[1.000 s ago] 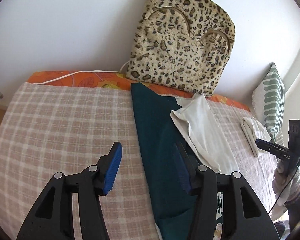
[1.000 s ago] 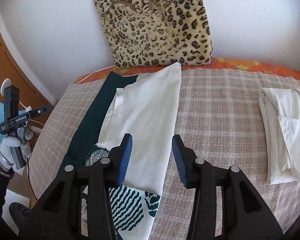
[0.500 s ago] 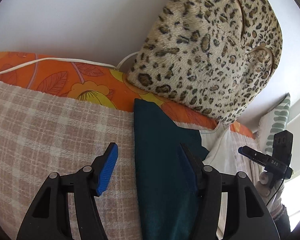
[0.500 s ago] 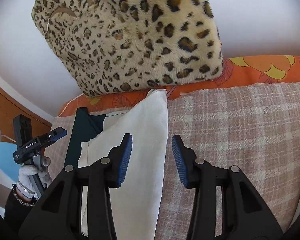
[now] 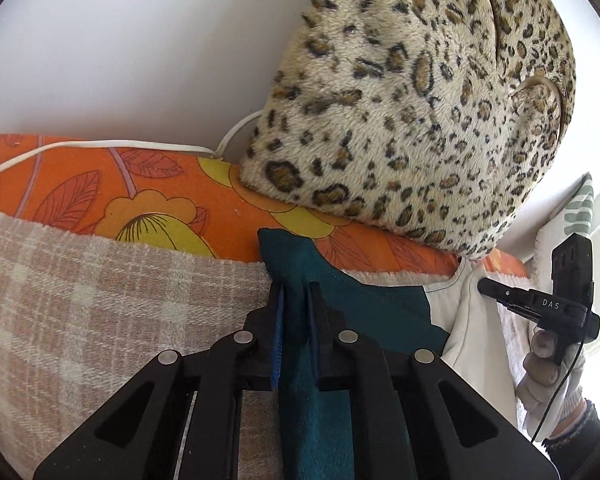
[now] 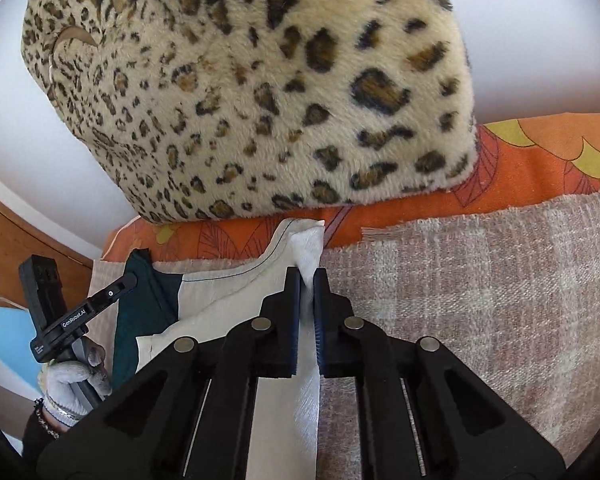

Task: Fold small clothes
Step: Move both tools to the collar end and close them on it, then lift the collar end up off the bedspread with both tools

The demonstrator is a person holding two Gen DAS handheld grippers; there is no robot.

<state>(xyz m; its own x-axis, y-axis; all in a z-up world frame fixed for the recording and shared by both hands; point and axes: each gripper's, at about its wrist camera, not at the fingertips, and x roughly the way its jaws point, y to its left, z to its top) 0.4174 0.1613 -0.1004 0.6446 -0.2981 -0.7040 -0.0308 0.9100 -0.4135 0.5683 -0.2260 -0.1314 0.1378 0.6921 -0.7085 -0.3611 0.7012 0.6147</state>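
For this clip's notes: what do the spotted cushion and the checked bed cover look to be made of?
Spotted cushion: looks like short-pile faux fur, plush and matte, with fine fibres visible between the leopard spots. Checked bed cover: seems a coarse woven fabric, possibly cotton; individual threads and a frayed, fuzzy edge show where it meets the orange sheet.

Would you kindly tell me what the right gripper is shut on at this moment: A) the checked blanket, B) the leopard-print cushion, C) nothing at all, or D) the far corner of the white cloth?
D: in the right wrist view the right gripper has its jaws pressed together on the corner of the white cloth, just short of the leopard-print cushion.
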